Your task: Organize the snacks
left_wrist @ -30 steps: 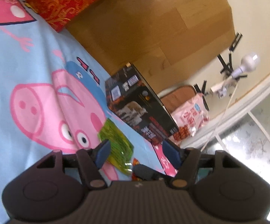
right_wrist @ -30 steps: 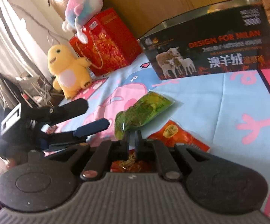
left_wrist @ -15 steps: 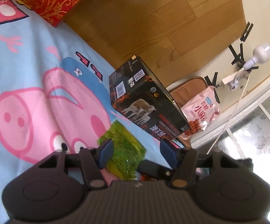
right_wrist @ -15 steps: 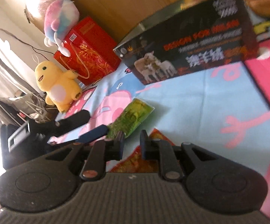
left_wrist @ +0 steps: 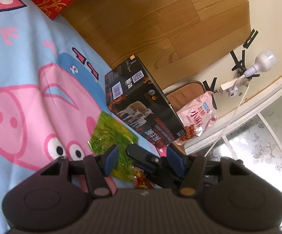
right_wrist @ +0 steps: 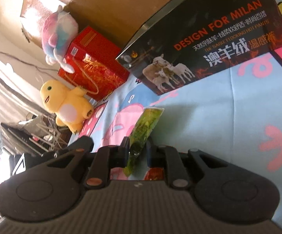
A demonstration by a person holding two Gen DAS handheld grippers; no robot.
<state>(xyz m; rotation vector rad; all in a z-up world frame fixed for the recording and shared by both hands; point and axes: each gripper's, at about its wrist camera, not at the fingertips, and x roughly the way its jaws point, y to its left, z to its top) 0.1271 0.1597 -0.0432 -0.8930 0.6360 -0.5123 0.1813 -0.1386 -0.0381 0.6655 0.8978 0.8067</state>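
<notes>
A green snack packet [left_wrist: 111,136] lies on the cartoon pig blanket [left_wrist: 23,78] in front of a black box [left_wrist: 141,105]. In the right wrist view the green packet [right_wrist: 145,128] stands on edge between my right gripper's [right_wrist: 137,148] fingers, which are closed on its lower end. An orange-red snack packet [right_wrist: 154,173] lies under that gripper and also shows in the left wrist view [left_wrist: 141,181]. My left gripper [left_wrist: 141,156] is open with blue pads, just above both packets, with the right gripper's finger between its fingers.
The black box [right_wrist: 209,44] with sheep pictures stands at the back against a wooden headboard [left_wrist: 160,29]. A red gift box [right_wrist: 94,72], a yellow plush [right_wrist: 66,105] and a pink-blue plush [right_wrist: 59,33] sit at the left. A pink snack bag [left_wrist: 197,117] lies beyond the box.
My right gripper opened, let go of the orange-red packet, then closed on the green packet and tipped it on edge. My left gripper moved closer to the box.
</notes>
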